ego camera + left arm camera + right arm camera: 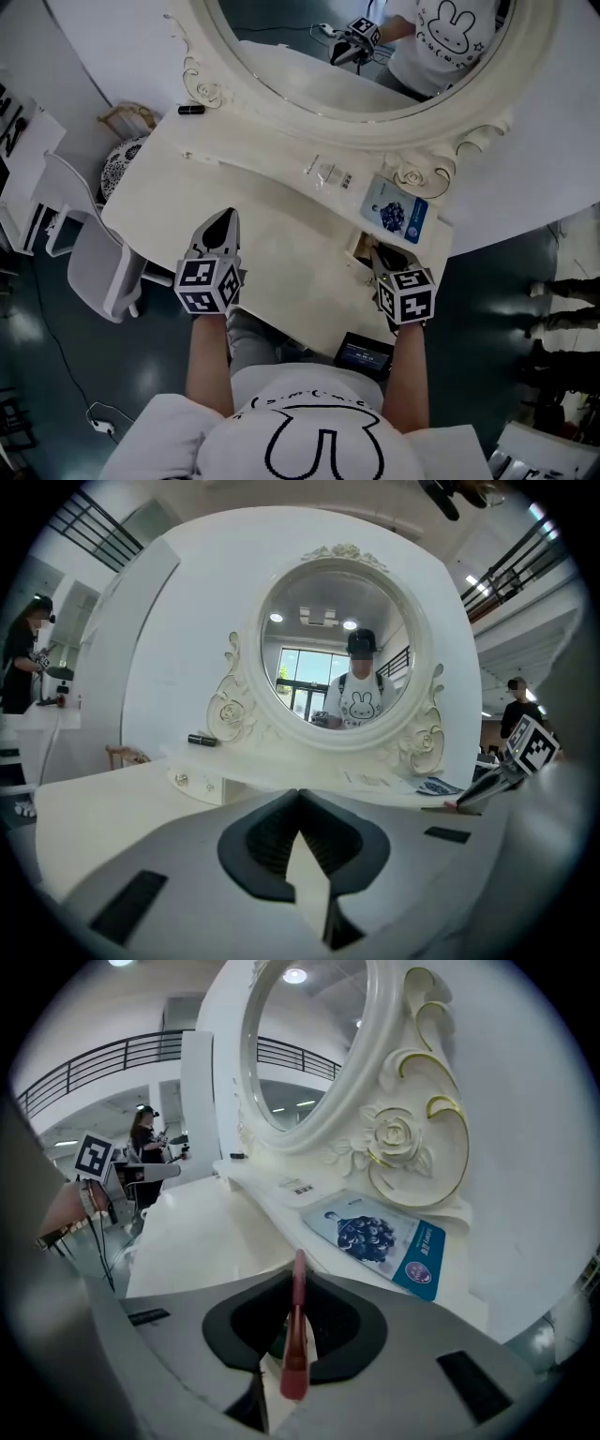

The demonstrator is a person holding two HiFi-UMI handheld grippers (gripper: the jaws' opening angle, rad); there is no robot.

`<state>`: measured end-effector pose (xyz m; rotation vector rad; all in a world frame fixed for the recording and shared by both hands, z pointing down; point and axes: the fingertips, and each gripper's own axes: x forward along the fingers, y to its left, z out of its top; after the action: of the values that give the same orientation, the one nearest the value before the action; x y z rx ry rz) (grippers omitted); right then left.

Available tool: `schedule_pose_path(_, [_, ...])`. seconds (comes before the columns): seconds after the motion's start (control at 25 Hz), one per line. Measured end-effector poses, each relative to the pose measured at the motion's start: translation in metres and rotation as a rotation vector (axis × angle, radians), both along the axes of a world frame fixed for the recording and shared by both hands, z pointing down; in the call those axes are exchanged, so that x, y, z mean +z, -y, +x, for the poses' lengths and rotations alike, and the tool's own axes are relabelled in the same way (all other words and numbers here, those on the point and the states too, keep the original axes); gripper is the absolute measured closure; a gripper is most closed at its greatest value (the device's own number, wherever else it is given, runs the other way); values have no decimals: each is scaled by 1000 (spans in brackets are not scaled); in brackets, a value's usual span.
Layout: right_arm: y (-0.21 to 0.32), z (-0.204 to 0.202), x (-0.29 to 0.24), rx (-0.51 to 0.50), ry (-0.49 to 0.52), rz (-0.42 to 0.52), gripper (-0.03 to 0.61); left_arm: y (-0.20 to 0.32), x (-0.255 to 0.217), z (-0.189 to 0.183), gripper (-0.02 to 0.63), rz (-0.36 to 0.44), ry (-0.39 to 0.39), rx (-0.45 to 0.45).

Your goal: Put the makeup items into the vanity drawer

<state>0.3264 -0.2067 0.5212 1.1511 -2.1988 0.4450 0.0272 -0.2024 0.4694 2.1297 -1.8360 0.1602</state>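
Observation:
In the right gripper view my right gripper (pixel 298 1262) is shut on a thin pink makeup stick (pixel 296 1335) that stands on end between the jaws. In the head view that gripper (pixel 377 255) hangs over the white vanity's (pixel 281 253) right end, beside a small dark opening (pixel 360 246) under the raised shelf. A blue face-mask sachet (pixel 397 212) (pixel 380 1239) lies on the shelf just beyond it. A pale flat packet (pixel 328 173) lies further left, and a black lipstick (pixel 190 110) (pixel 202 741) sits at the shelf's far left. My left gripper (pixel 223 218) (pixel 299 795) hovers over the tabletop, shut and holding nothing.
The oval mirror (pixel 366 56) with its ornate frame rises behind the shelf. A white chair (pixel 94 262) stands left of the vanity, with a wicker stand (pixel 127 155) behind it. A dark device (pixel 364 354) sits below the table's near edge. A person's legs (pixel 562 300) are at the right.

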Motion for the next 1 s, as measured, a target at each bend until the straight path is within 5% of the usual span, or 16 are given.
schedule_pose_path(0.32, [-1,0,-5,-45,31,-2,511,-8,-3,8,606,0,10,-21])
schedule_pose_path(1.0, [-10,31,-59,183,91,193,591,12,-27,34,606,54,23,144])
